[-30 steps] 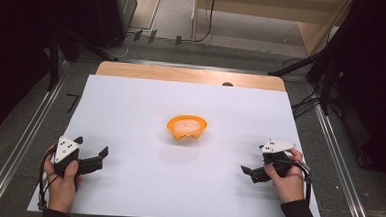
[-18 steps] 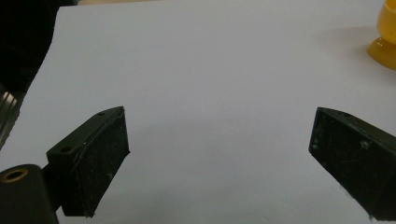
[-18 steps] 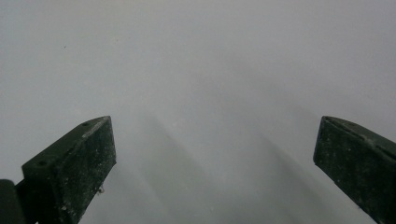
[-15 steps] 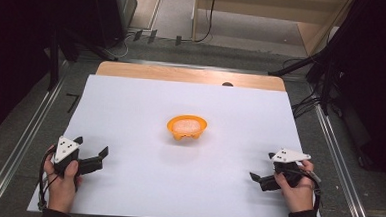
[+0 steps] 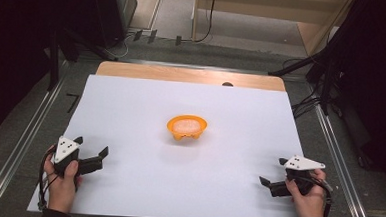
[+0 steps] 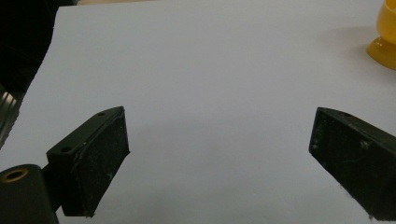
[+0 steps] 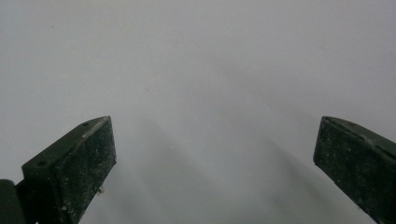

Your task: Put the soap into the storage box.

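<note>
An orange bowl [image 5: 186, 128] with something pale pink inside stands near the middle of the white table [image 5: 181, 98]. Its yellow-orange side shows at the top right edge in the left gripper view [image 6: 385, 32]. My left gripper [image 5: 91, 146] rests at the front left, held by a hand, jaws wide apart and aimed toward the bowl; nothing lies between them [image 6: 219, 135]. My right gripper [image 5: 273, 172] sits at the front right near the table's front edge, also open and holding nothing, with bare white surface between its jaws [image 7: 215, 135].
A wooden strip [image 5: 190, 76] runs along the table's far edge. Metal rails [image 5: 37, 130] flank the table on both sides. Cables and dark stands [image 5: 328, 70] lie on the floor beyond the far right corner.
My right gripper has drawn back toward the front edge and a little to the right, still open. The left gripper and the bowl have not moved.
</note>
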